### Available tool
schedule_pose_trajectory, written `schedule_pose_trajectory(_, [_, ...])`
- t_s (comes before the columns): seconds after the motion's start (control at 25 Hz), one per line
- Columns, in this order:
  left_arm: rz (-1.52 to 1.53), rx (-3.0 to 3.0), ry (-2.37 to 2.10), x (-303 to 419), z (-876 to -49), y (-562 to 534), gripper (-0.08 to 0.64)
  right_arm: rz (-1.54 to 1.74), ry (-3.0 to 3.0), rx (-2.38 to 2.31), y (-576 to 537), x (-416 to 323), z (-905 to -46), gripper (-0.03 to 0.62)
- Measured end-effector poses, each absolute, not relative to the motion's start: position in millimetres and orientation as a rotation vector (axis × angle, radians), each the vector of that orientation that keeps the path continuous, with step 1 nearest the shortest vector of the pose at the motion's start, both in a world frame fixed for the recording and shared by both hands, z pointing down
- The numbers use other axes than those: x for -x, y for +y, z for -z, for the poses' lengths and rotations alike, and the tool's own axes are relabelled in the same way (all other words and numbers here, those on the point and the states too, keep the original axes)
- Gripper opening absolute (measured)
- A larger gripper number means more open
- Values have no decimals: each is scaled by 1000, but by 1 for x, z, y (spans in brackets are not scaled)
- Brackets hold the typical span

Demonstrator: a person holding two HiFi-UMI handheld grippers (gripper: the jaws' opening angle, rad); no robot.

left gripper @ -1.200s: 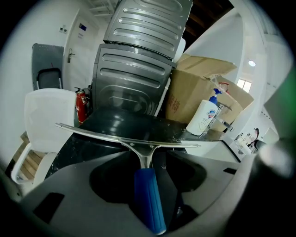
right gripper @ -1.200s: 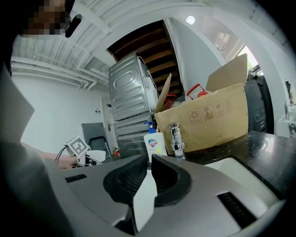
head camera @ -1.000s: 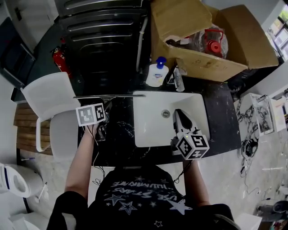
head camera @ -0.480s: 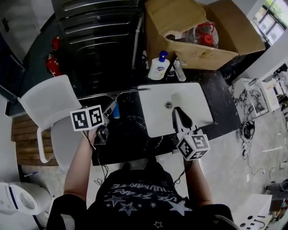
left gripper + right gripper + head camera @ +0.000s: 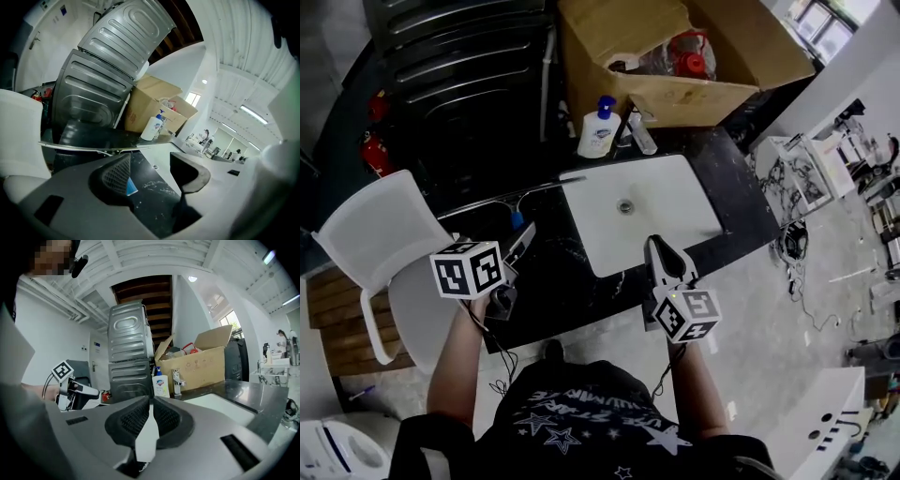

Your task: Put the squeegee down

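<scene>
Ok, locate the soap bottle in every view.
Head view: soap bottle top centre, behind the sink.
Left gripper view: soap bottle centre, before the cardboard box.
Right gripper view: soap bottle centre, left of the tap.
Shared landmark: the cardboard box.

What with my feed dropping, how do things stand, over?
Left hand-held gripper open, empty. Right hand-held gripper shut, empty. Squeegee lying on counter beside sink. Nothing blocking.

The left gripper has withdrawn toward the person, clear of the squeegee. The blue handle, previously covered, is now exposed. The right gripper has retracted from over the sink to its front rim.
</scene>
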State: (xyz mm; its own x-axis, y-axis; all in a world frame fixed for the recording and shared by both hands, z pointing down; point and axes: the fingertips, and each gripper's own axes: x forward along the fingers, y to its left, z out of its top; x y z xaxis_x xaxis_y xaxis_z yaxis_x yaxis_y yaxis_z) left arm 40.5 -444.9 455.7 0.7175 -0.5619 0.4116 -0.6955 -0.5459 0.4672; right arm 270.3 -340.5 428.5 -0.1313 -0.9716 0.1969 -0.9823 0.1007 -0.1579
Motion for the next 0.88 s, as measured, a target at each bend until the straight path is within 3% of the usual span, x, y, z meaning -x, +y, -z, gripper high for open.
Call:
schedule_pose_trajectory(0.28, [-311,-2321,-954,-56,-456,-398,228,-393,-2312,-2029,-310,-267,-430,57])
schedule_pose_trajectory(0.76, [-328,-2396,-968,-64,-450,-278,41,-430,-2308,-2039,-184,-264,-442,57])
schedule_pose_trajectory(0.88, [-353,-2418,-963,-62,-449,-245,34,-419,-2310,-2051,-153,-259,-437,57])
